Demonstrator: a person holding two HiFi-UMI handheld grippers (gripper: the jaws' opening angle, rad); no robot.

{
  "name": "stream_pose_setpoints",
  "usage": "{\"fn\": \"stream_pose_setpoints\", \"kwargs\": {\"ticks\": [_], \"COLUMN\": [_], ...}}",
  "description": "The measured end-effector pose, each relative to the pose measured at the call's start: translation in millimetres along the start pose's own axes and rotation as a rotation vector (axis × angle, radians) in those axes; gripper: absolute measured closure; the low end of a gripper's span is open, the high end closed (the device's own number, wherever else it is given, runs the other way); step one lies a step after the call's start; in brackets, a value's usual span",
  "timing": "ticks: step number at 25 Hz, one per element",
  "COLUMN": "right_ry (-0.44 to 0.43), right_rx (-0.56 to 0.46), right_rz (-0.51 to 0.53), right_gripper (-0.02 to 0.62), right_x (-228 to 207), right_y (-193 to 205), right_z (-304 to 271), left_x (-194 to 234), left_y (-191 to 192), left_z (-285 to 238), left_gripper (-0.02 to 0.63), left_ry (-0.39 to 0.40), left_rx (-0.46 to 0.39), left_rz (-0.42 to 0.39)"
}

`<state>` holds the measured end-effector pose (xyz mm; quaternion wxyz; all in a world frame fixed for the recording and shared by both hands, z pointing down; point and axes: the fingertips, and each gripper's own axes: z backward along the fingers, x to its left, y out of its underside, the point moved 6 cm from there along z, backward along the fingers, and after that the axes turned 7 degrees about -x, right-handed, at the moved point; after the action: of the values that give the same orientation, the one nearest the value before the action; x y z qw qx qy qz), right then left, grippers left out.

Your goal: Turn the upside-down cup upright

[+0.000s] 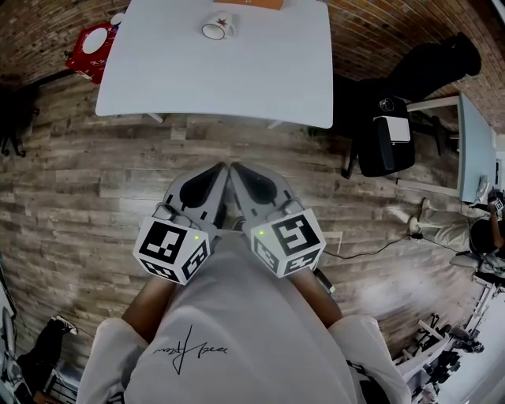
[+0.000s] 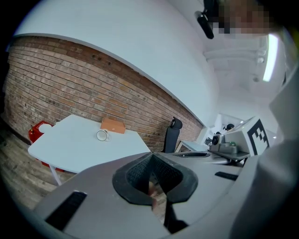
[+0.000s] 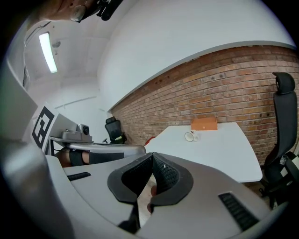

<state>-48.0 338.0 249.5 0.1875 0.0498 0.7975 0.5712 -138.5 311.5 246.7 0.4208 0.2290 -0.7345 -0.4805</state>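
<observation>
Far across the desk (image 1: 237, 87), near its back edge: cup (image 1: 218, 28), just in front of the box (image 1: 249, 4). Shows a round white face toward the grippers, rim or base, too small to call. Sits well apart from both, with a stretch of floor (image 1: 95, 189) between.

Left gripper (image 1: 215, 177) and right gripper (image 1: 245, 177) held low, toed in, tips close together. Fingers (image 2: 135, 179) at the left clenched on nothing. Same at the right: fingers (image 3: 166, 177) pressed together, empty.

Lies almost dead ahead of the pair, a shade toward the left side. Looks reachable by either, left marginally nearer by that offset. Calls for a long carry forward over the desk edge and a release of the fingers before any grasp. Leaves the grasp axis undecided from this far out.
</observation>
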Motion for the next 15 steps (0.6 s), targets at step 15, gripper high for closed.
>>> {"fn": "stream_pose_setpoints", "kwargs": {"ticks": [15], "right_ry": [-0.003], "right_rx": [-0.030], "right_rz": [0.135], "right_gripper": [0.575], "right_x": [22], "right_y": [-20], "right_z": [-35], "left_x": [36], "left_y": [-24], "left_z": [9], "left_gripper": [0.601], "left_ry": [0.019], "left_rx": [-0.045], "left_rz": [0.001]}}
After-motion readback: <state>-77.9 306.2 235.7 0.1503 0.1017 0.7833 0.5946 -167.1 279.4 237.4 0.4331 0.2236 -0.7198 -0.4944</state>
